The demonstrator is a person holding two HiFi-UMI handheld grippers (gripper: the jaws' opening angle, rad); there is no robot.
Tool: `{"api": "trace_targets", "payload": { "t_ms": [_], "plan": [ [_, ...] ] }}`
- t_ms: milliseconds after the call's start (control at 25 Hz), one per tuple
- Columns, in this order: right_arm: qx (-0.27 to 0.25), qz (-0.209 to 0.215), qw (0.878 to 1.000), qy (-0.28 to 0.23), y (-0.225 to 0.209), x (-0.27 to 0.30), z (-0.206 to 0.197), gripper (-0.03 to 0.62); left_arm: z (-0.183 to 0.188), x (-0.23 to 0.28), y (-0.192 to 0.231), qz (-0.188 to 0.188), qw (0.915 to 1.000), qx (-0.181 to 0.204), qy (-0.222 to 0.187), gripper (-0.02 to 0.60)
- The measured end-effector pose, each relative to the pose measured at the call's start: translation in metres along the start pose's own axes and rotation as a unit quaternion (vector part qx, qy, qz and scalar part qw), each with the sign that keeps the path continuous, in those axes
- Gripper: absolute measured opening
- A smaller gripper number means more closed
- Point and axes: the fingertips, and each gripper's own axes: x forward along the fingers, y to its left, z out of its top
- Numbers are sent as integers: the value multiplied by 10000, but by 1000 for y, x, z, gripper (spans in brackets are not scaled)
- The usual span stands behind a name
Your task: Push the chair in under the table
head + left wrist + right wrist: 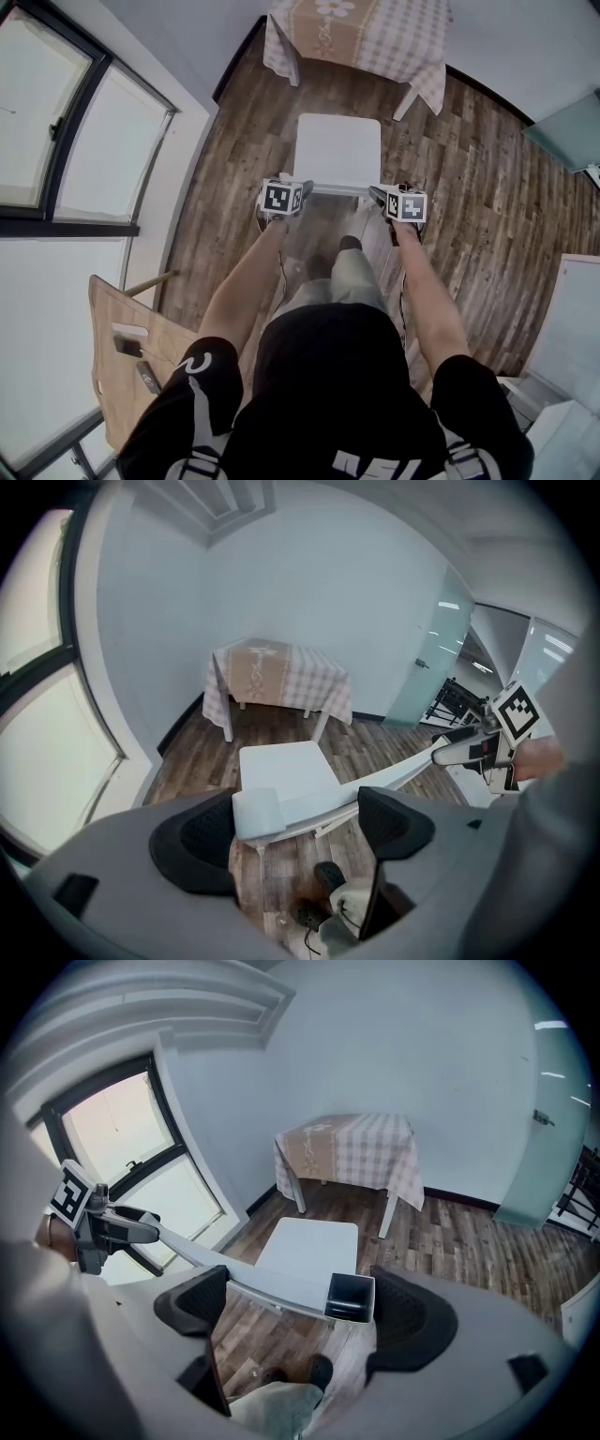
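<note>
push step in hand: back rail (342,189) of white chair (337,150) is straddled by l tool (302,192) & r tool (382,197), jaws apart; even fwd shove toward cloth-covered table (366,33) is needed.

Dark wood-plank flooring (487,169) runs through the room, edged by a black skirting board (234,56) along the far wall. A big dark-framed window (56,141) fills the left side. Near left stands a wooden bench (117,309) carrying a white object (129,330) and two small dark devices (127,346). A frosted glass door (562,131) closes off the far right.
</note>
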Motion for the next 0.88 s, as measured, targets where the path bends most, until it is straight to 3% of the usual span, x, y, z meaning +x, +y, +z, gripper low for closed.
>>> {"api": "trace_targets", "payload": {
  "t_ms": [880],
  "plan": [
    [146, -113, 9998, -37, -11, 17, 24, 480, 30, 21, 12, -72, 9998, 182, 9, 396]
  ]
}}
